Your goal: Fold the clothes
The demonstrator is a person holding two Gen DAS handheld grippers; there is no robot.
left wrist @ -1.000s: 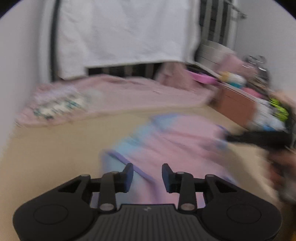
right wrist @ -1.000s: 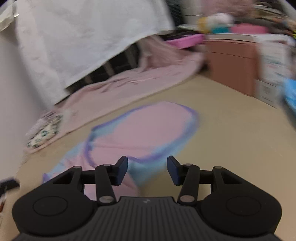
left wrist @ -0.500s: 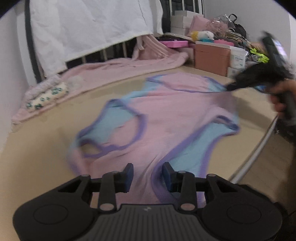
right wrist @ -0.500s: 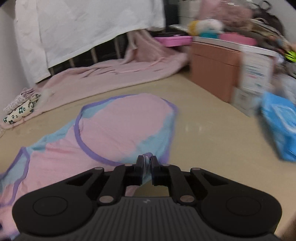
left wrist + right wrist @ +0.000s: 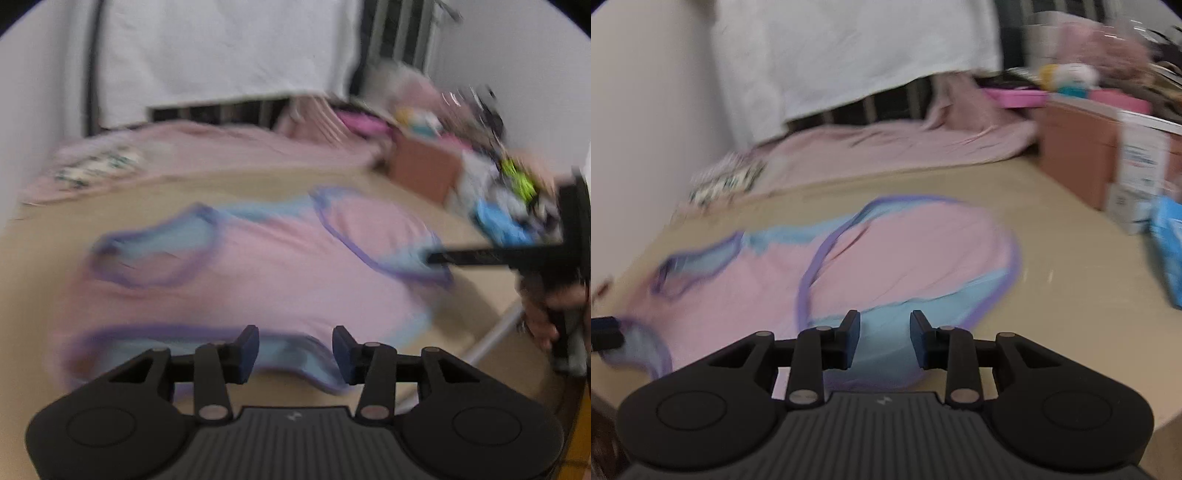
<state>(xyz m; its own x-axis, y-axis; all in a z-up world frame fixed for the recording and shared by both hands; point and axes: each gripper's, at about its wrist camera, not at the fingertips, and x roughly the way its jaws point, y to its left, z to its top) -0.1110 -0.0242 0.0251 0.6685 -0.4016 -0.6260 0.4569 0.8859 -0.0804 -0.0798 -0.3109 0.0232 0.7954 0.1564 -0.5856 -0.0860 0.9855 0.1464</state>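
A pink sleeveless top (image 5: 280,280) with light blue panels and purple trim lies spread flat on the beige table (image 5: 55,236). It also shows in the right wrist view (image 5: 886,258). My left gripper (image 5: 295,349) is open and empty just above the top's near hem. My right gripper (image 5: 884,338) is open and empty over a light blue edge of the top. In the left wrist view the right gripper (image 5: 432,257) reaches in from the right, at the top's right armhole. Both views are blurred.
A pink blanket (image 5: 905,147) and a patterned folded cloth (image 5: 727,181) lie at the table's far side below a white sheet (image 5: 849,55). A brown box (image 5: 1075,147), white cartons and a blue pack (image 5: 1167,251) stand at the right. The table edge (image 5: 491,336) runs near right.
My right gripper was shut on the top's edge half a second ago and has now opened and let it go. The top now lies flatter. My left gripper stayed open and shifted view.
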